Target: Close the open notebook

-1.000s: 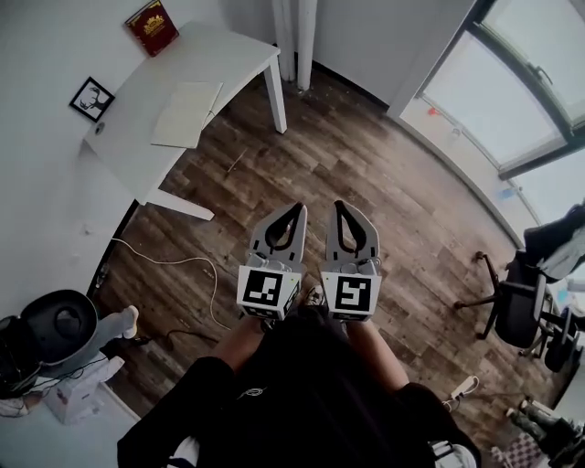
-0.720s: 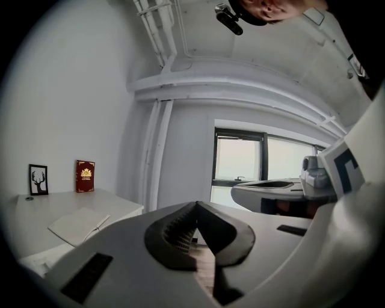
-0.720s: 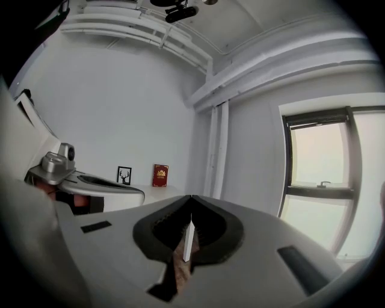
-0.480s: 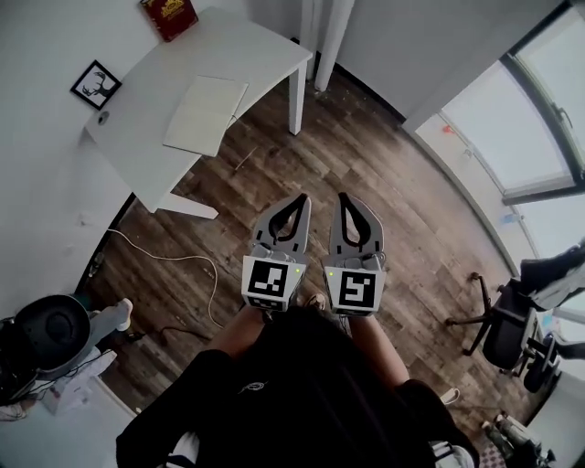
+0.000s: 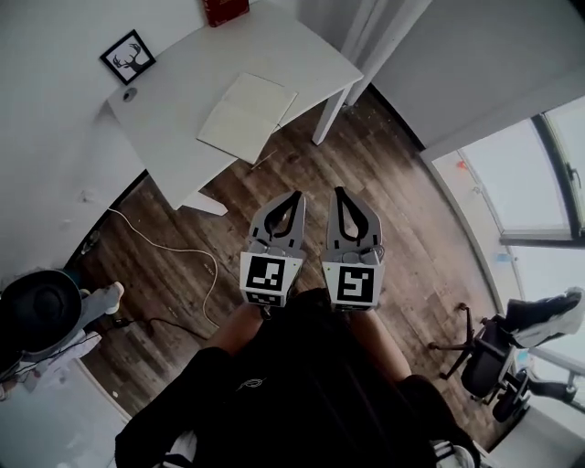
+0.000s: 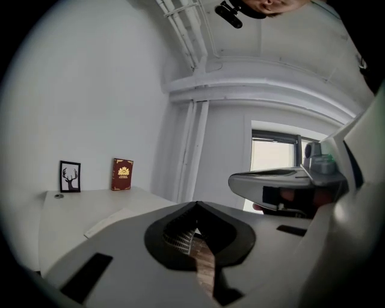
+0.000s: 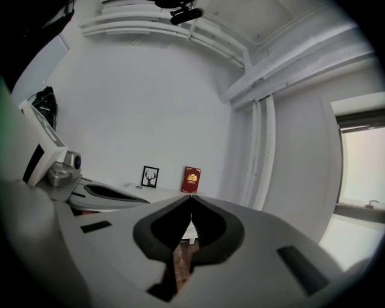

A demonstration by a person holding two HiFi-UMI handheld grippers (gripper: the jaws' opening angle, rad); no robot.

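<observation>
The open notebook (image 5: 247, 117) lies flat with pale pages on the white desk (image 5: 174, 137), far ahead of both grippers. In the left gripper view it shows as a thin pale sheet (image 6: 111, 221) on the desk top. My left gripper (image 5: 294, 195) and right gripper (image 5: 340, 192) are held side by side over the wooden floor, short of the desk. Both are shut with nothing between the jaws. The tips meet in the left gripper view (image 6: 197, 203) and in the right gripper view (image 7: 191, 196).
A red book (image 5: 226, 9) and a framed deer picture (image 5: 128, 57) stand at the desk's back against the wall. A white cable (image 5: 174, 251) trails on the floor at left beside a black round bin (image 5: 37, 311). An office chair (image 5: 489, 352) stands at right below the window (image 5: 539, 183).
The desk and notebook have shifted right and closer in the head view as I walk toward them. Both grippers stay shut and side by side.
</observation>
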